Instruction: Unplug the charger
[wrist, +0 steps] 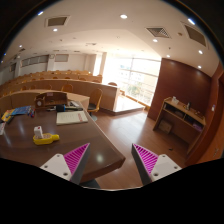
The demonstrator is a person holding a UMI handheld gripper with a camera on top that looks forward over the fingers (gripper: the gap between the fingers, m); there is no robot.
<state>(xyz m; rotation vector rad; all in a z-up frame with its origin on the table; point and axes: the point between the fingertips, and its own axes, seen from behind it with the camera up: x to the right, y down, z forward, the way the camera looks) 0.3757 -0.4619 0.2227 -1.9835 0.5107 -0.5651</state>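
Okay, gripper [110, 152] sits low at 6 o'clock, jaws apart with nothing between them. Left pad [75, 157] and right pad [147, 158] are both magenta and ribbed, with a clear gap between them and bare floor [128, 128] showing through it.

A dark wood desk [85, 140] runs from 7 to 9 o'clock, and its near edge comes up to the left finger. On the desk:
- A yellow item [46, 139] is at 8 o'clock, beyond the left pad, with a small upright white thing touching it; I can't tell what either is.
- White papers [71, 117] lie flat further back, toward 9 o'clock.
- Dark gear [50, 100] sits behind the papers, blurred and unreadable.
- Small bluish clutter [14, 115] is at the far 9 o'clock end.

I can't pick out the charger, so I can't tell where it is. If it is in view it is lost in the desk clutter, well beyond the fingertips.

A chair [95, 102] stands just past the desk, near centre. A curved counter [60, 88] is behind it at 10 o'clock. Bright windows [135, 75] are at 1 o'clock. A low wooden shelf [180, 120] with items on top stands against a reddish wall at 3 o'clock. Ceiling lights [123, 16] and a vent [57, 20] are at 12 o'clock.
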